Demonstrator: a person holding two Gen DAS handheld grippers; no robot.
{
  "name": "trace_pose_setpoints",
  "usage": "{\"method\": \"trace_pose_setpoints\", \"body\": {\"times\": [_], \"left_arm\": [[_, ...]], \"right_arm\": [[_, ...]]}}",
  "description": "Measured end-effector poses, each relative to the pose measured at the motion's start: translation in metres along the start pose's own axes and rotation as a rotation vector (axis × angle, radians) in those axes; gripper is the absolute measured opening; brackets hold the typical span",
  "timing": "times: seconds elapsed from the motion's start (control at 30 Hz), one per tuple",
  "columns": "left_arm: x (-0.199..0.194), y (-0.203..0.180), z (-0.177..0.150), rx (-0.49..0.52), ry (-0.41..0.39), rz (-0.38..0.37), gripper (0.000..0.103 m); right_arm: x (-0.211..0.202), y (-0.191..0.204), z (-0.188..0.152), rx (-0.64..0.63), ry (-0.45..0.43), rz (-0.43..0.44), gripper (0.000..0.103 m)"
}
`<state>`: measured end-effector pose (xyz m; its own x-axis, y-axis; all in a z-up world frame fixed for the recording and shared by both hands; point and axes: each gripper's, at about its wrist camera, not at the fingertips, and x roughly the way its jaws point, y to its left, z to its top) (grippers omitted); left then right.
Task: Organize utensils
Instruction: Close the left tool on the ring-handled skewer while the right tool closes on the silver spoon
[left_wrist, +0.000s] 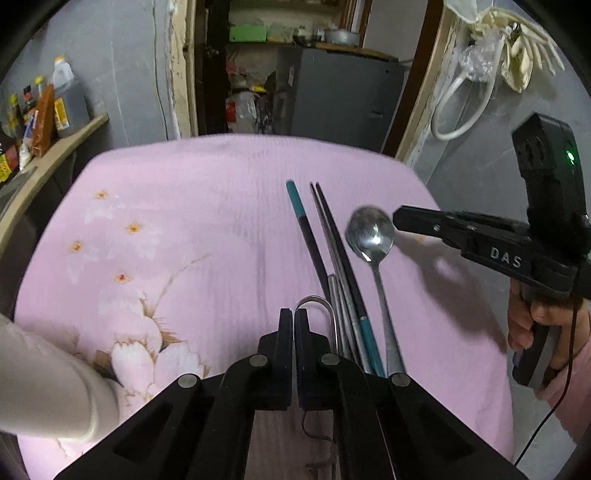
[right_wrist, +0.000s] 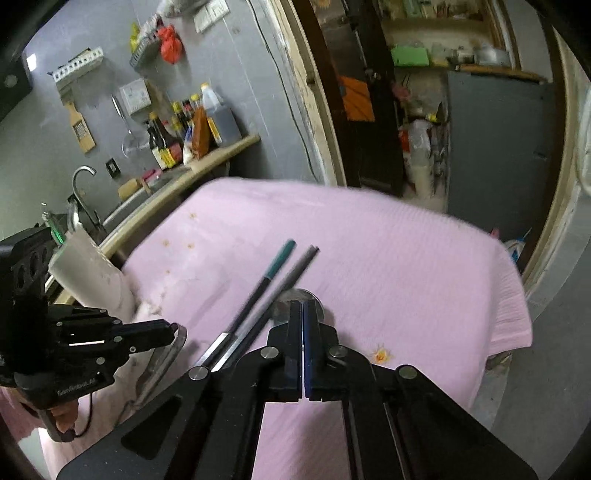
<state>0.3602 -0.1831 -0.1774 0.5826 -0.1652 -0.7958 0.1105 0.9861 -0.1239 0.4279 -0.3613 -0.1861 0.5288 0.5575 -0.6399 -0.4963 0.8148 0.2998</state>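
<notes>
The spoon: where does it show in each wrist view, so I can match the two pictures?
Left wrist view: the spoon lies right of centre on the pink cloth, bowl far, handle toward the camera, right of the chopsticks.
Right wrist view: only the spoon's bowl peeks out behind the right gripper.
Shared landmark: the teal-tipped chopstick, left of the spoon in both.

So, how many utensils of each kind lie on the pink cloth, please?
Chopsticks: 3, counted by their far ends (the bundle overlaps nearer the camera)
Spoon: 1
Metal loop tool, kind unclear: 1
Total: 5
</notes>
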Motion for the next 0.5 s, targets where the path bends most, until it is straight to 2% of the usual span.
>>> {"method": "trace_pose_setpoints", "body": {"times": [0.2, 0.27, 0.33, 0.4, 0.43, 0.47, 0.5], "left_arm": [[-0.042, 0.000, 0.000, -0.021, -0.106, -0.006, 0.002], [-0.056, 0.001, -0.001, -0.029, -0.133, -0.014, 0.002], [-0.062, 0.002, -0.002, -0.030, -0.143, -0.014, 0.002], [-0.062, 0.003, -0.002, -0.022, -0.132, -0.013, 0.002], [-0.061, 0.005, -0.002, -0.024, -0.121, -0.009, 0.002], [-0.059, 0.008, -0.001, -0.033, -0.112, -0.007, 0.002], [-0.057, 0.011, 0.000, -0.041, -0.110, -0.007, 0.002]], "right_arm": [[-0.037, 0.030, 0.006, -0.058, -0.046, -0.072, 0.001], [-0.041, 0.032, 0.008, -0.055, -0.051, -0.106, 0.001], [-0.038, 0.023, 0.010, -0.013, -0.044, -0.103, 0.003], [-0.029, 0.012, 0.010, 0.025, -0.020, -0.103, 0.013], [-0.024, 0.009, 0.009, 0.033, -0.011, -0.101, 0.025], [-0.018, 0.003, 0.009, 0.042, 0.002, -0.096, 0.032], [-0.012, -0.001, 0.009, 0.040, 0.007, -0.088, 0.033]]}}
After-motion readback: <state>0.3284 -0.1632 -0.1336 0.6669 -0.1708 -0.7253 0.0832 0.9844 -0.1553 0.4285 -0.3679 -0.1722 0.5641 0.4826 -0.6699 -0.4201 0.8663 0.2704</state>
